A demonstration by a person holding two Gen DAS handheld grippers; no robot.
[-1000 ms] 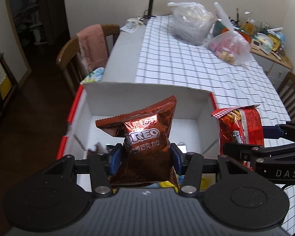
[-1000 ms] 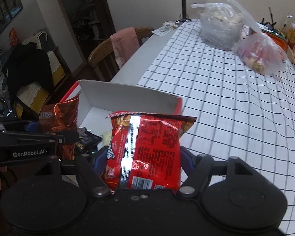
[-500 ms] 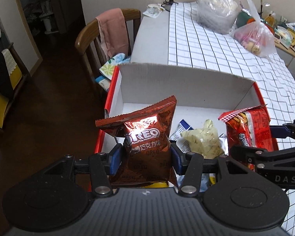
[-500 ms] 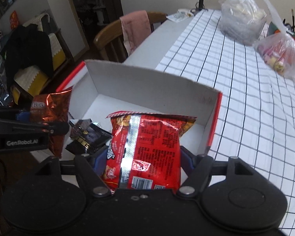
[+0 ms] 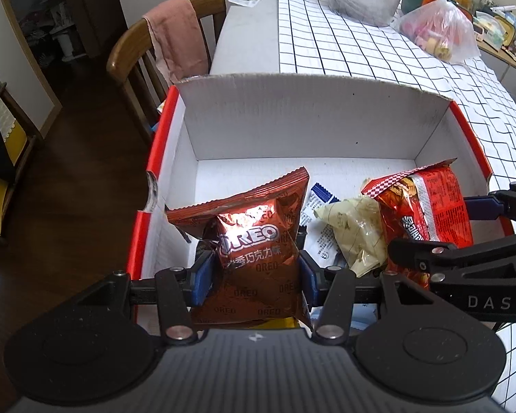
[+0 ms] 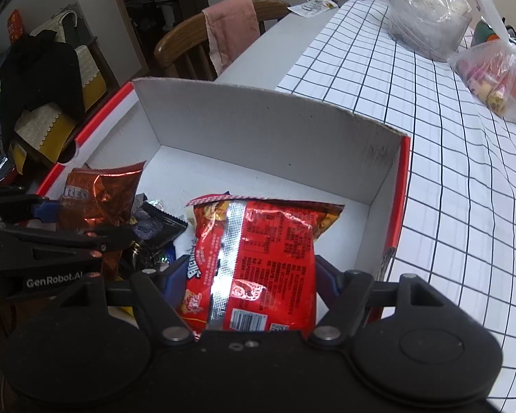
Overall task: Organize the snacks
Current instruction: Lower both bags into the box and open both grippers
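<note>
1. The Oreo bag (image 5: 254,251) is pinched upright between the pads of the left tongs (image 5: 254,268), gripped at its lower half so the top stands free; it hangs over the near left part of the box (image 5: 292,117)
2. The red bag (image 6: 254,258) is pinched the same way by the right tongs (image 6: 247,275), over the near right part of the box, just beside the Oreo bag but not touching it
3. Both tongs point steeply down into the box, so I judge the step to be lowering two snacks in at once, side by side, to fill it neatly
4. On the box floor between the two held bags lie a pale yellow packet (image 5: 354,230), a white and blue sachet (image 5: 318,206) and a dark packet (image 6: 158,220); more may sit under the tongs, hidden
5. Count: two held bags, at least three loose packets, one box, two tongs
6. The box sits at the near end of the counter (image 5: 361,65), whose far half is bare cardboard-free checked cloth
7. Farther off on the counter stand two plastic bags (image 5: 440,31), well apart from the box; one chair (image 5: 175,44) with a pink towel stands at the left
</note>
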